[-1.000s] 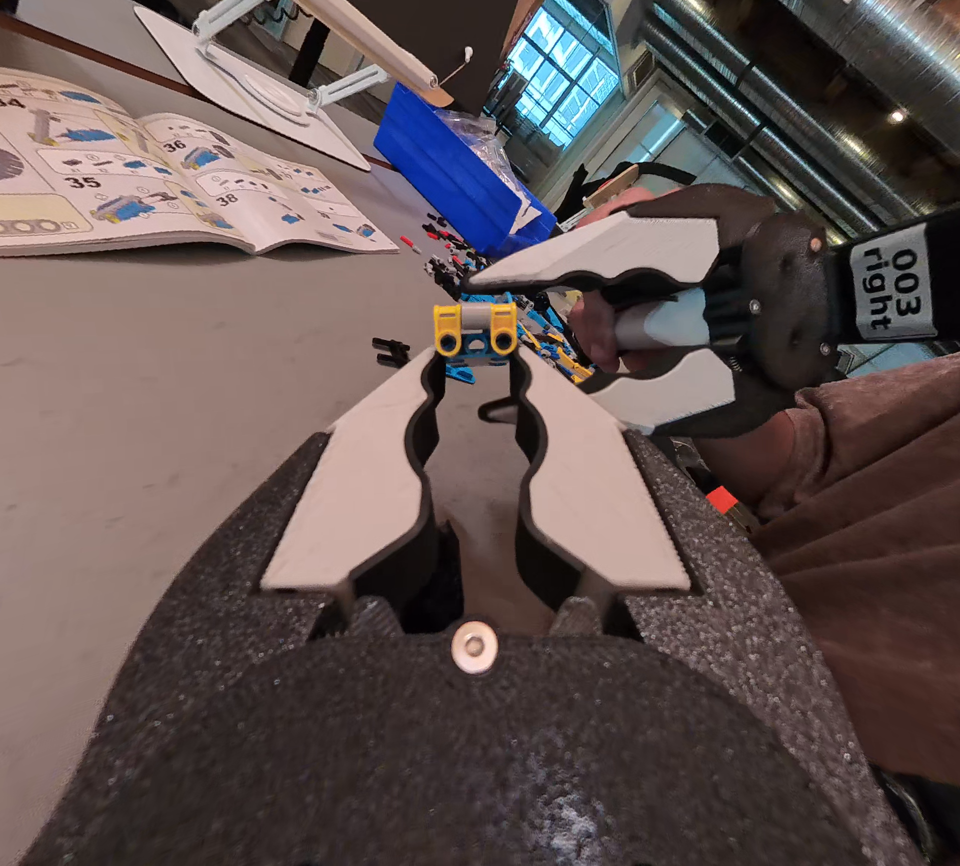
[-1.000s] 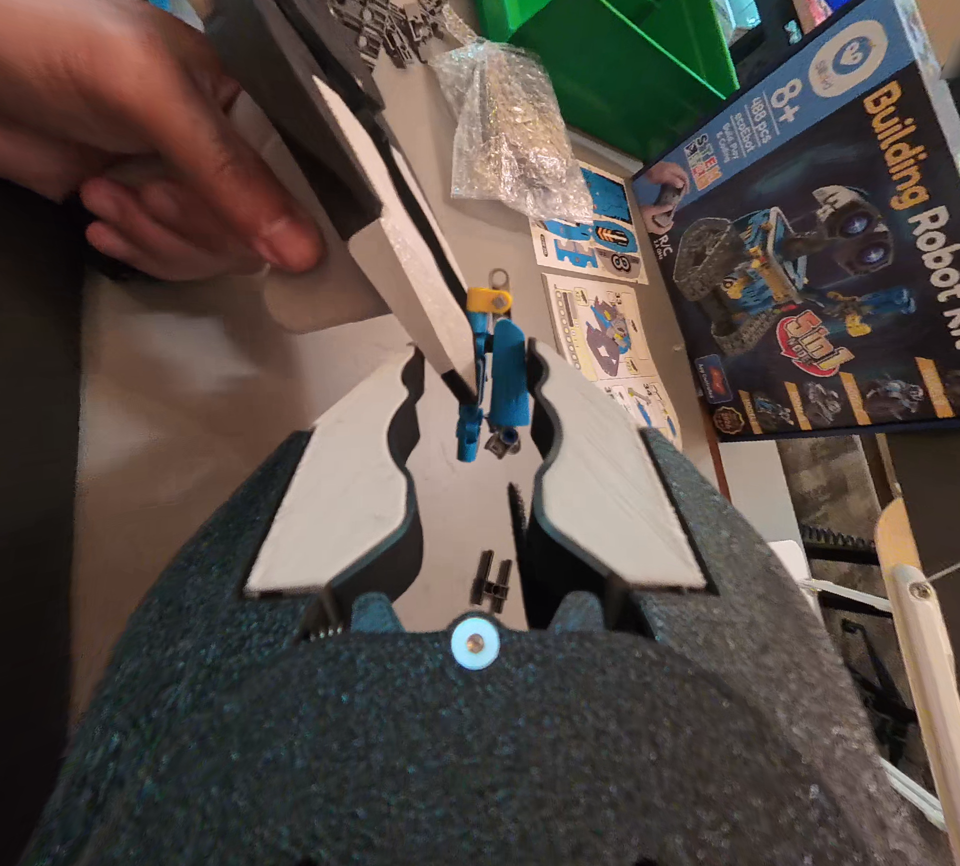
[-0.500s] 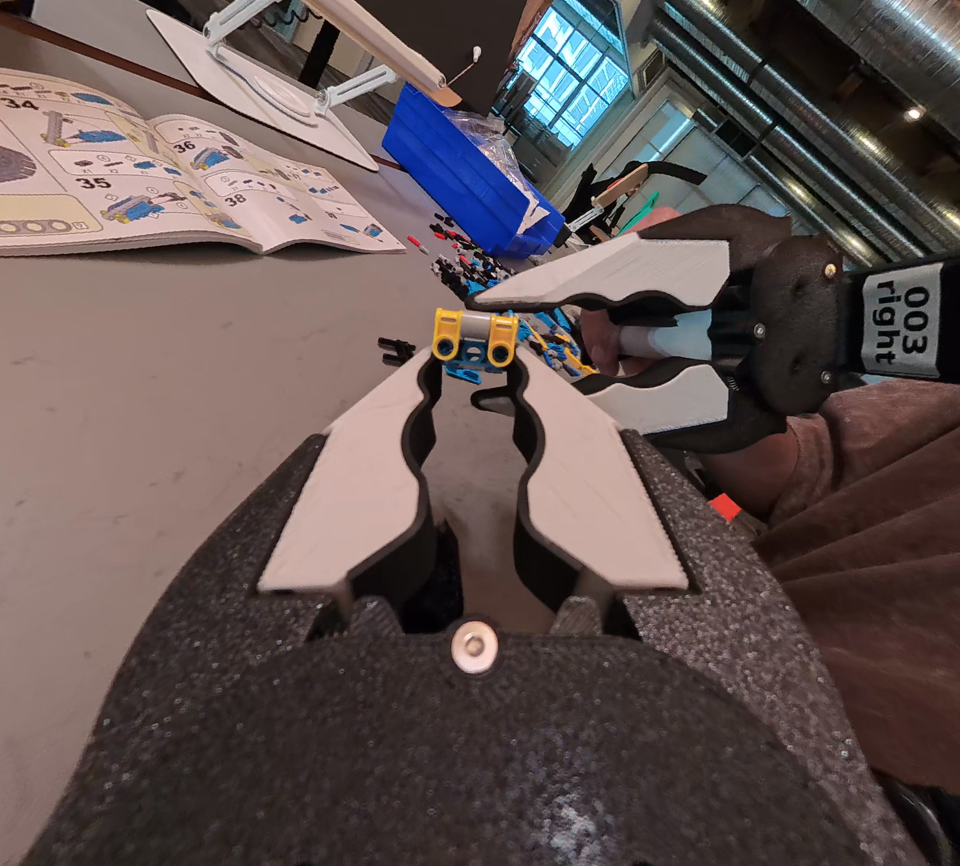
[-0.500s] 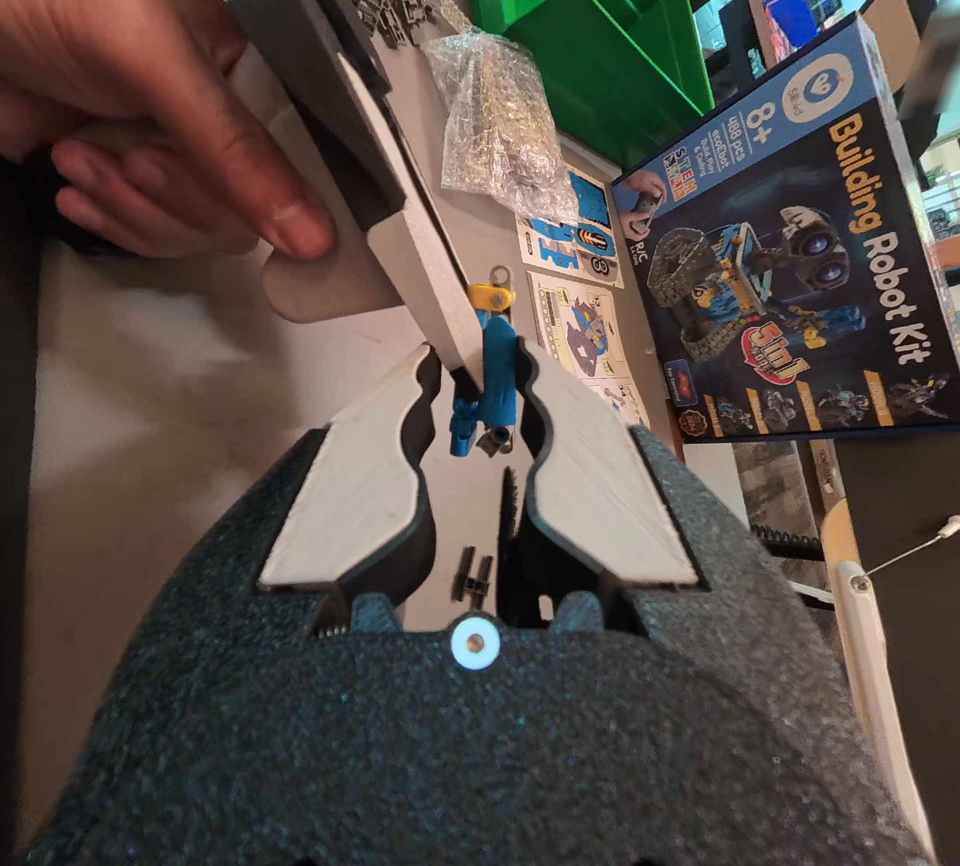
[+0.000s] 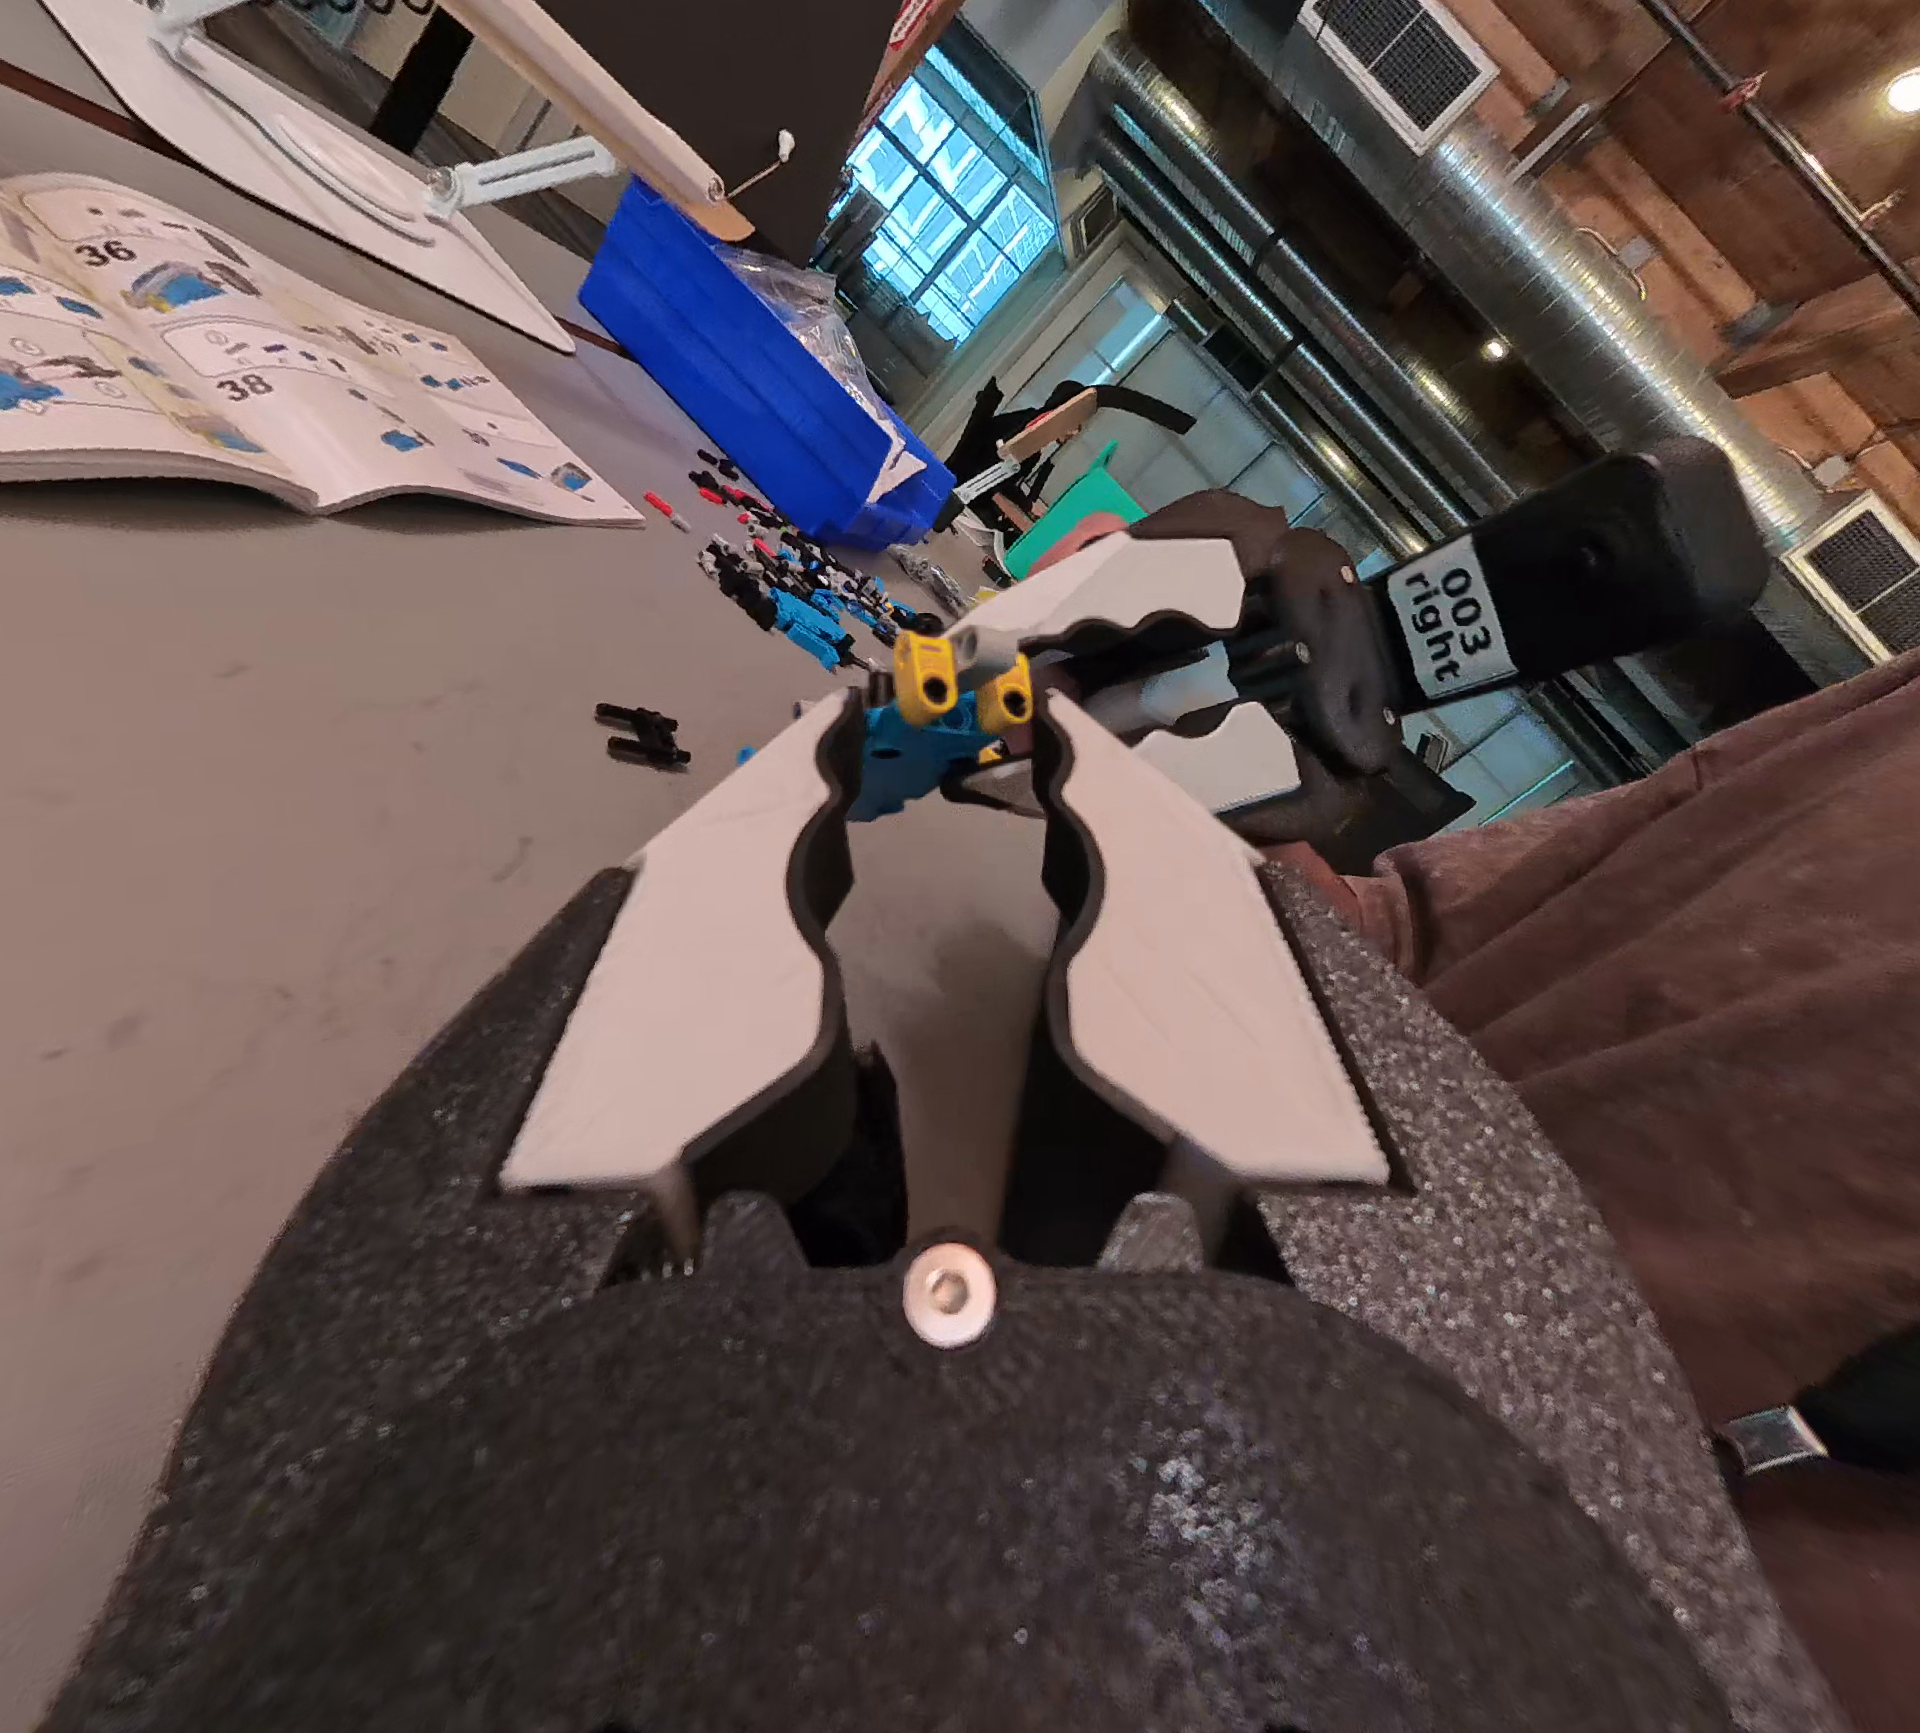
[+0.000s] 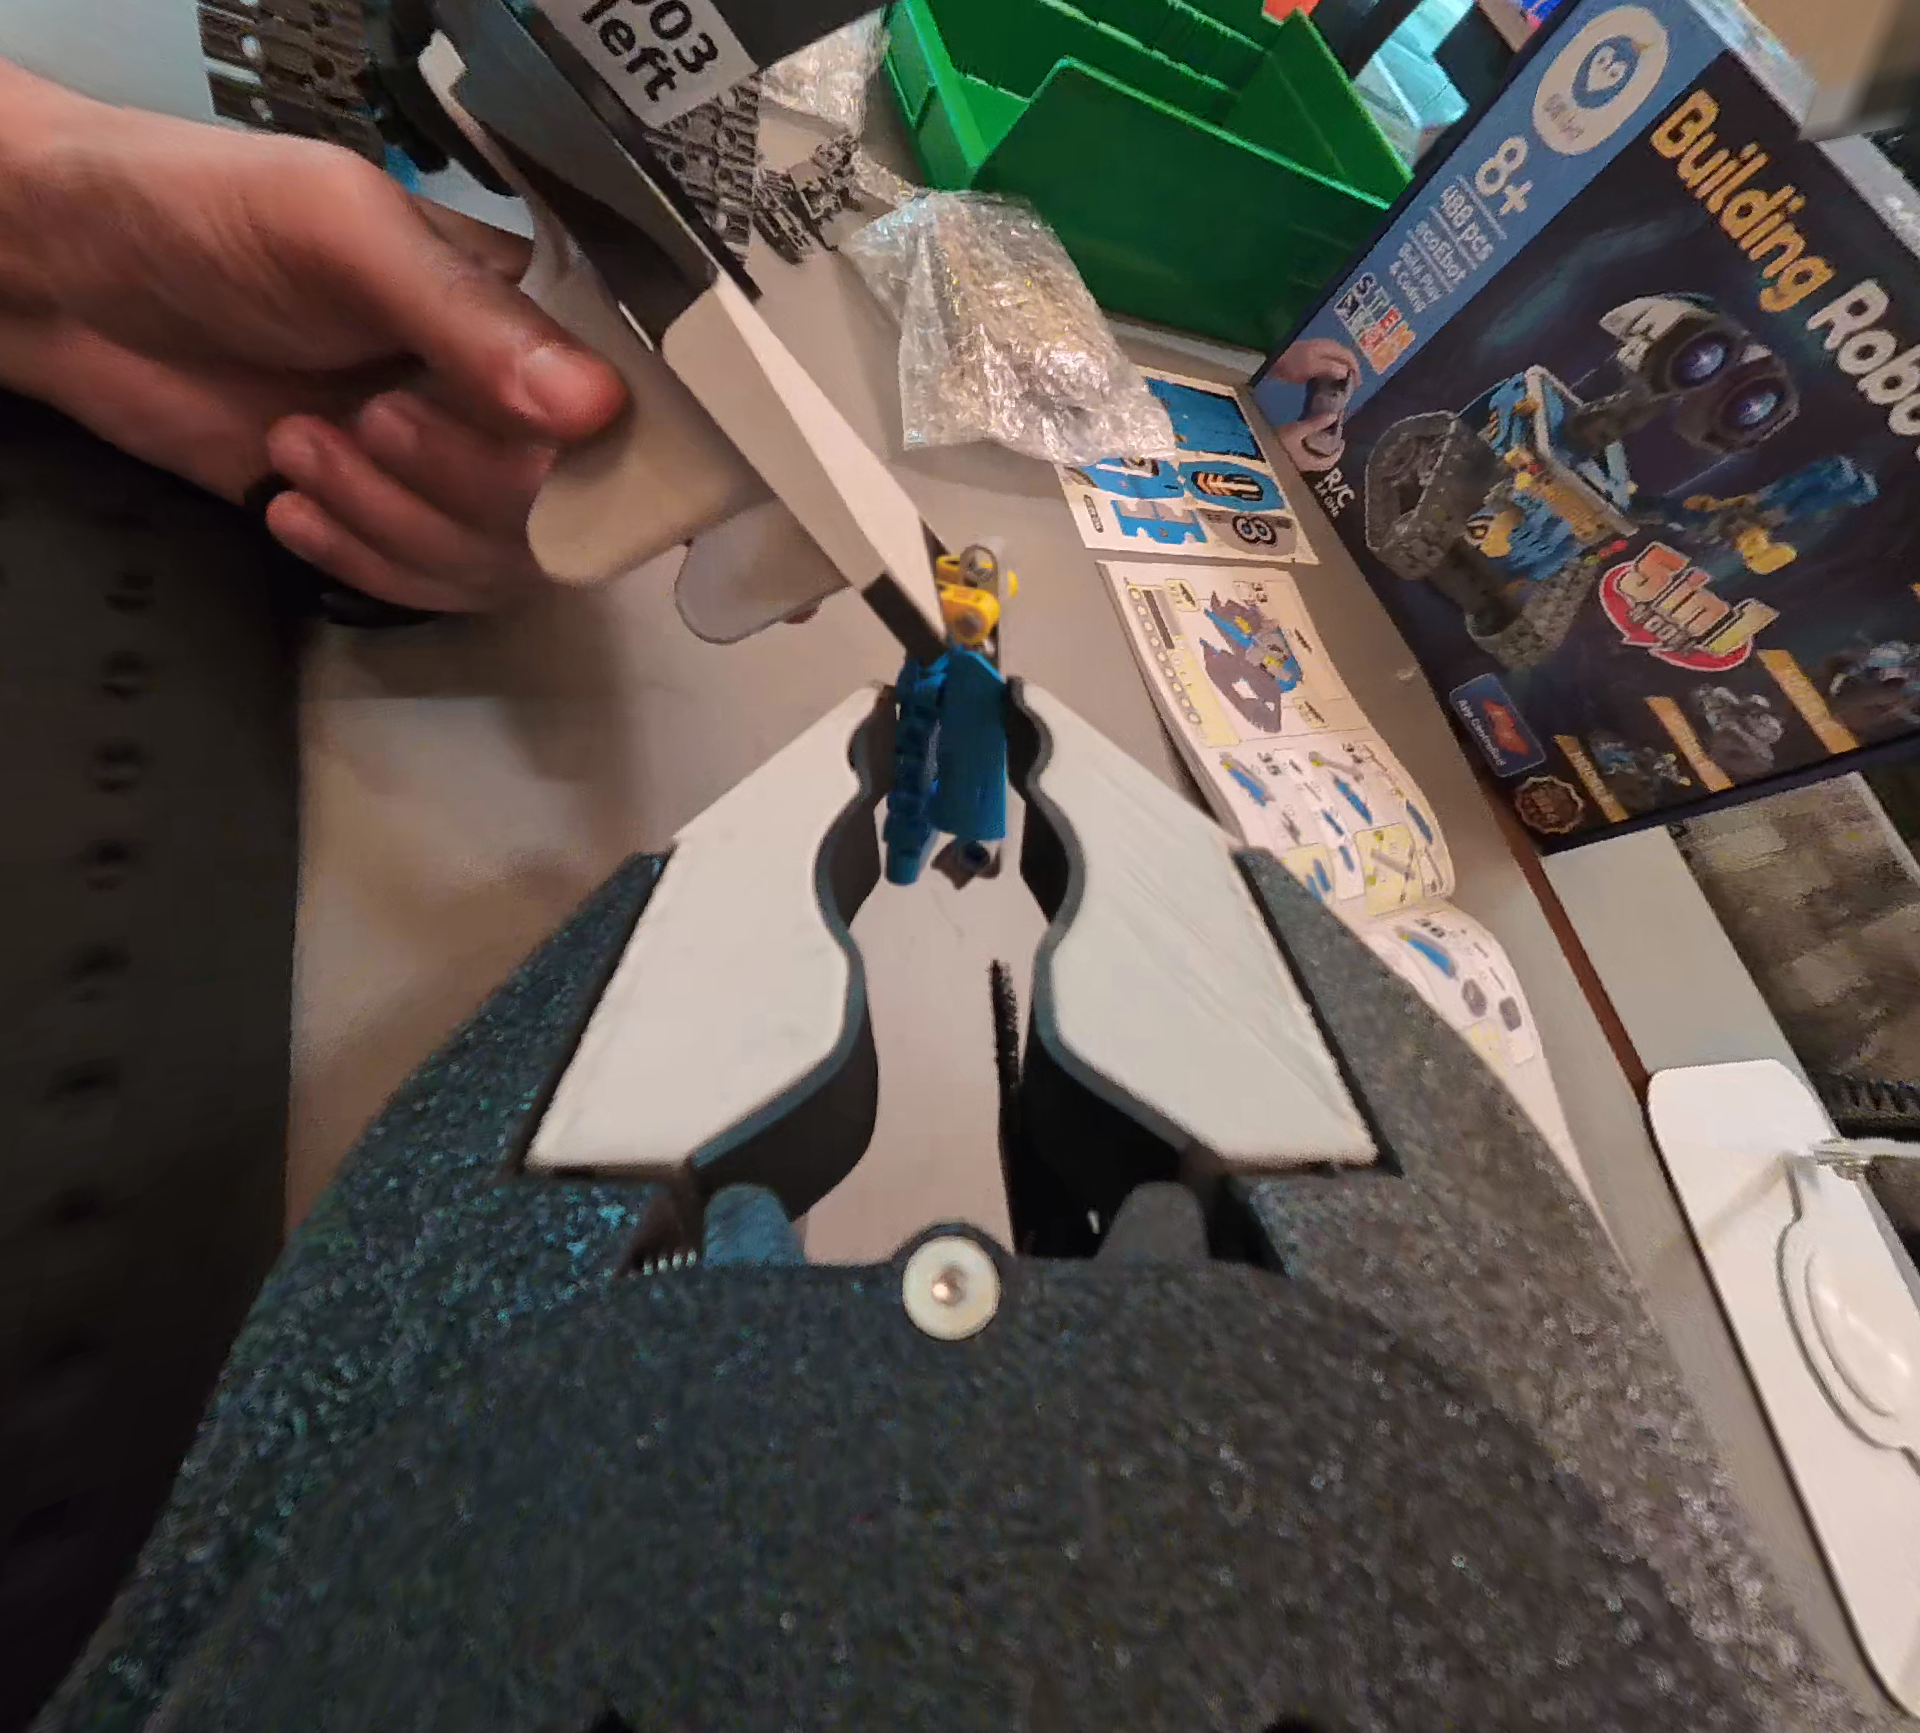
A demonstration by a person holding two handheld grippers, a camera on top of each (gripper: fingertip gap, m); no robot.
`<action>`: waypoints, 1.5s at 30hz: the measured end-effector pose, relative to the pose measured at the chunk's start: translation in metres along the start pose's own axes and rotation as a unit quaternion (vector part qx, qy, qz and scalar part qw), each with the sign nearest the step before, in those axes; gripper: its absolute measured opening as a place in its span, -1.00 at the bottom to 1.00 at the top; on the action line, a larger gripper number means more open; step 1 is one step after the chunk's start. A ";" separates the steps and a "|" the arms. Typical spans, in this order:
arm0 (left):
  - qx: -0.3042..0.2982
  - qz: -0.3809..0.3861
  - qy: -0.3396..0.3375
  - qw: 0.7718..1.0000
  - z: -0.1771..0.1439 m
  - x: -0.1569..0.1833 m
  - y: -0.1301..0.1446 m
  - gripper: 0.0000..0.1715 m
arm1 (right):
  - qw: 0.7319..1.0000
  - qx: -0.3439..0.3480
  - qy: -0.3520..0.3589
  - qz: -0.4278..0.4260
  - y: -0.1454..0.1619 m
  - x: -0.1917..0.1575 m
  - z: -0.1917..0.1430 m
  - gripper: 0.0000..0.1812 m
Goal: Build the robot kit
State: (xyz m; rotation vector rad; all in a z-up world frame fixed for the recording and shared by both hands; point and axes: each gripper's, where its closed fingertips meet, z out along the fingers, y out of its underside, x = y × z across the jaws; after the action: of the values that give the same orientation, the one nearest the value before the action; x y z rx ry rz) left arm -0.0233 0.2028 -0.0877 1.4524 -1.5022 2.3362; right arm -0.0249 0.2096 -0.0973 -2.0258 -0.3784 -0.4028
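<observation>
A small blue brick assembly (image 5: 902, 764) with two yellow connectors (image 5: 925, 673) and a grey piece on top is held above the grey table (image 5: 312, 852). My left gripper (image 5: 945, 712) is shut on it, one fingertip on each side. My right gripper (image 6: 954, 704) is shut on the blue part (image 6: 961, 748) of the same assembly. In the left wrist view the right gripper (image 5: 1143, 644) comes in from the right, one finger above the assembly and one below. In the right wrist view the left gripper's finger (image 6: 810, 457) reaches the yellow connector (image 6: 971, 608) from the upper left.
An open instruction booklet (image 5: 260, 395), a blue bin (image 5: 748, 395), a heap of small loose parts (image 5: 800, 592) and a black pin piece (image 5: 644, 733) lie beyond. Green bins (image 6: 1122, 125), a bubble-wrap bag (image 6: 997, 333), sticker sheets (image 6: 1195, 488) and the kit box (image 6: 1621, 436) stand to the right. The grippers are tip to tip, or close to it.
My right gripper's fingers have closed in on the blue part. Both grippers have tilted and moved with the assembly between them, and the left gripper has kept its hold.
</observation>
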 end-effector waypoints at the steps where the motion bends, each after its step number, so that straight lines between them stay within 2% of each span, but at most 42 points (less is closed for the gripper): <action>1: -0.002 0.003 -0.003 1.000 0.000 -0.001 0.001 -0.64 | 1.000 -0.005 -0.004 -0.001 0.003 -0.001 -0.001 -0.77; 6: 0.005 0.037 -0.020 0.999 0.000 0.000 -0.002 -0.68 | 1.000 -0.004 -0.013 -0.016 0.001 0.000 -0.002 -0.77; 9: 0.021 0.019 -0.029 0.999 -0.003 -0.005 -0.006 -0.71 | 1.000 -0.015 0.004 -0.012 0.003 0.001 0.005 -0.75; 12: 0.048 -0.006 -0.022 0.999 -0.002 -0.004 -0.012 -0.71 | 0.999 -0.024 0.020 0.000 0.004 -0.003 0.013 -0.63; 14: 0.067 -0.025 -0.014 0.997 -0.002 -0.002 -0.015 -0.72 | 0.998 -0.006 0.056 0.019 -0.002 0.006 0.012 -0.73; 18: 0.089 -0.021 -0.023 0.996 0.000 -0.001 -0.018 -0.72 | 0.996 0.002 0.063 0.066 -0.004 0.015 0.009 -0.75; 21: 0.087 -0.019 -0.025 0.996 0.001 -0.001 -0.017 -0.72 | 0.996 -0.010 0.052 0.068 -0.002 0.014 0.009 -0.75; 30: 0.089 0.009 -0.048 0.995 -0.001 -0.002 -0.017 -0.71 | 0.997 -0.050 0.053 0.000 -0.001 0.013 0.010 -0.78; 37: 0.092 0.008 -0.040 0.995 -0.001 0.000 -0.019 -0.72 | 0.998 -0.021 0.051 0.044 -0.003 0.016 0.011 -0.75; 40: 0.099 0.013 -0.033 0.994 -0.003 0.003 -0.021 -0.72 | 0.998 0.003 0.047 0.041 -0.004 0.017 0.004 -0.68; 42: 0.104 0.011 -0.029 0.994 -0.005 0.004 -0.023 -0.72 | 0.998 0.006 0.048 0.048 0.004 0.021 0.000 -0.57; 45: 0.104 0.011 -0.007 0.994 -0.005 0.009 -0.025 -0.72 | 0.997 0.020 0.006 0.076 0.009 0.019 -0.002 -0.37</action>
State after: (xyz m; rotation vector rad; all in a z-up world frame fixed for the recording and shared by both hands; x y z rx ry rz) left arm -0.0212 0.2160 -0.0642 1.5024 -1.3156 2.5684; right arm -0.0045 0.2055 -0.0956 -1.9967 -0.2205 -0.3113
